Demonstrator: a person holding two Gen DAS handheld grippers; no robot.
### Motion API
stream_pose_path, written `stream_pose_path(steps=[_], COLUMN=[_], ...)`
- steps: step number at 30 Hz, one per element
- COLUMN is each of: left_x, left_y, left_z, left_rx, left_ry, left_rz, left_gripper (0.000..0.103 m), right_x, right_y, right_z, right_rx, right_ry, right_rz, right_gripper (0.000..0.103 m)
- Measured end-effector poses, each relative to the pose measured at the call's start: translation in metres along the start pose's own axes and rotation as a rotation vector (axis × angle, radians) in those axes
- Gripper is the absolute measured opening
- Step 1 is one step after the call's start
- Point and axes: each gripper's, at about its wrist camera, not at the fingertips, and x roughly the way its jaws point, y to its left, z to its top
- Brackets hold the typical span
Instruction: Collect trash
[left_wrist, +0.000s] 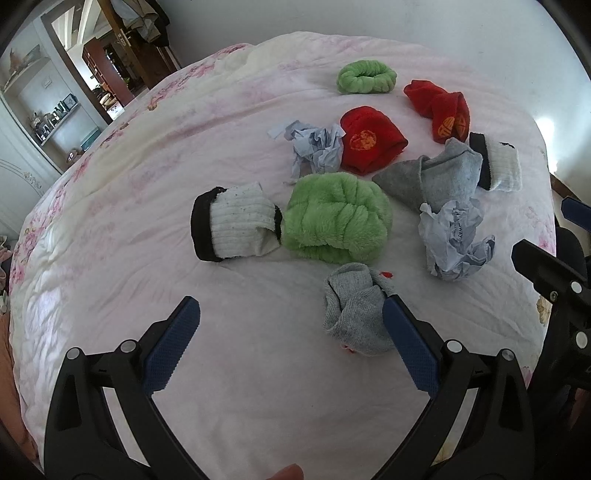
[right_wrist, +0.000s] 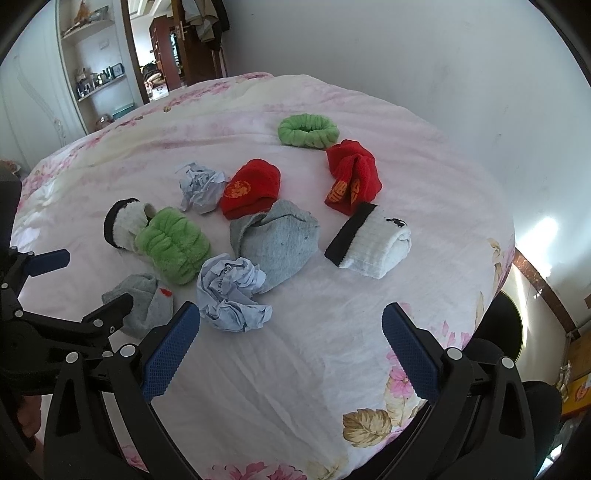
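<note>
Two crumpled pale-blue paper balls lie on the bed among socks. The near paper ball (left_wrist: 455, 240) (right_wrist: 232, 295) lies just beyond my right gripper's left finger. The far paper ball (left_wrist: 317, 147) (right_wrist: 201, 186) lies beside a red sock (left_wrist: 371, 142) (right_wrist: 251, 188). My left gripper (left_wrist: 291, 314) is open and empty, with a small grey sock (left_wrist: 356, 310) by its right finger. My right gripper (right_wrist: 291, 314) is open and empty above bare sheet.
On the floral bedsheet (right_wrist: 332, 350) lie a fluffy green sock (left_wrist: 338, 218) (right_wrist: 171, 243), a green ring sock (left_wrist: 365, 77), a second red sock (right_wrist: 352, 181), a grey sock (right_wrist: 277, 240) and white socks with black cuffs (left_wrist: 232, 225) (right_wrist: 369, 240). The bed's edge drops off at right.
</note>
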Motion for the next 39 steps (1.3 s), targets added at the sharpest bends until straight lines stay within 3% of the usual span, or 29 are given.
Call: stream_pose_path(steps=[14,30,37,39], left_x=[0.014,0.027,0.055,0.053], left_y=[-0.003,-0.017,-0.019,-0.016], left_z=[0.001,-0.003,-0.004,-0.005], left_rx=[0.008,0.059,0.024,0.016], left_ry=[0.036,0.077,0.129,0.091], left_rz=[-0.013,-0.081,-0.112,-0.111], left_gripper=[0.097,0.097,0.098,0.092], right_x=[0.010,0.024,0.035,0.039], right_y=[0.001,0.001,0.011,0.012], right_z=[0.001,0.003,0.005,0.006], right_rx=[-0.001,0.006,-0.044,-0.052], right_ry=[0.026,0.067,0.087,0.098], right_rz=[0.014,0.049,0.063,0.065], right_gripper=[0.095,0.095,0.095,0.095])
